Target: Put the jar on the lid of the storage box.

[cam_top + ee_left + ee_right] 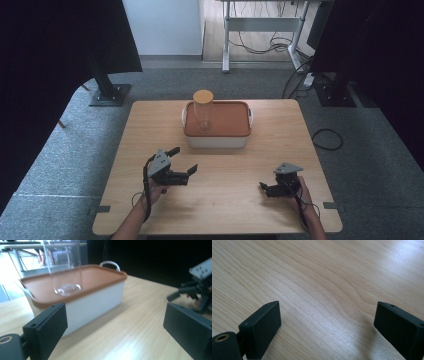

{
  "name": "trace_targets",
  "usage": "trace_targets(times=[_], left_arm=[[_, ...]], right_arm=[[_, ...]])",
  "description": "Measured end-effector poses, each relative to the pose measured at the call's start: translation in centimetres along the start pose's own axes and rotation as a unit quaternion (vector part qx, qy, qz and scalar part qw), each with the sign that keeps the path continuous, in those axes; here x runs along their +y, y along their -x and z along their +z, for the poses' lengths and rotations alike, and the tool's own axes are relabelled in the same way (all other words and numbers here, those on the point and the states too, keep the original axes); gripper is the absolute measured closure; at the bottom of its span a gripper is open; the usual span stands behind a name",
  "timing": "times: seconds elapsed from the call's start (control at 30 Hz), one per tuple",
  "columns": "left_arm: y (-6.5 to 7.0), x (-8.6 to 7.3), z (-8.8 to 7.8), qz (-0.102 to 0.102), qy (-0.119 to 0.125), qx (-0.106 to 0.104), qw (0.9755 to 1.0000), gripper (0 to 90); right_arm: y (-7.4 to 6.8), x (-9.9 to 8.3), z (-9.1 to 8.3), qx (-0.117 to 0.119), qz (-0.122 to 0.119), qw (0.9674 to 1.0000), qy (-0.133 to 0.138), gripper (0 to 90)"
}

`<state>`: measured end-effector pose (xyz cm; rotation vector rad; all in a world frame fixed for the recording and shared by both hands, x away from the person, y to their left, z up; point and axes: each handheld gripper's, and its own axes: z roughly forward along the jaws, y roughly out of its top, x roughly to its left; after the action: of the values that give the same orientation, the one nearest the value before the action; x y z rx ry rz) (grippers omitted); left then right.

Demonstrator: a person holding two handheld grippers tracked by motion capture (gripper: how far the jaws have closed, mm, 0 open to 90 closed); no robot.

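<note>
A white box (216, 141) with an orange lid (227, 120) stands at the table's back middle. A tall clear jar (203, 112) with a tan cap stands upright on the left part of that lid. In the left gripper view the box (95, 305) is close ahead, with the jar's base (67, 288) on its lid. My left gripper (183, 160) hovers in front of the box, open with nothing between its jaws (115, 317). My right gripper (265, 189) is low over the front right of the table, open and empty (327, 312). It also appears blurred in the left gripper view (197, 290).
The wooden table (225, 205) is bare between the grippers and the box. White handles stick out at the box's ends (109, 263). Grey carpet, dark stands, a desk frame (262, 25) and cables lie beyond the table.
</note>
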<state>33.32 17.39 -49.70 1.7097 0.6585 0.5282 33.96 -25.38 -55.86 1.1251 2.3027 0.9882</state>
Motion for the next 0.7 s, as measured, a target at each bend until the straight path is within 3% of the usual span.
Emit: trace_targets(times=[0.43,0.57,0.7], left_arm=[[1.2,-3.9,0.6,0.0,-0.064,-0.02,0.9977,4.6],[1.3,-4.0,0.8,-0.001,-0.068,-0.021,0.9975,4.5],[1.3,-3.9,0.7,-0.016,-0.062,-0.018,0.9978,4.6]], right_arm=[[0.0,0.0,0.0,-0.002,0.0,1.0,0.0,6.7],[0.0,0.0,0.0,-0.002,0.0,1.0,0.0,6.8],[-0.1,0.0,0.0,-0.003,-0.001,1.0,0.0,6.7]])
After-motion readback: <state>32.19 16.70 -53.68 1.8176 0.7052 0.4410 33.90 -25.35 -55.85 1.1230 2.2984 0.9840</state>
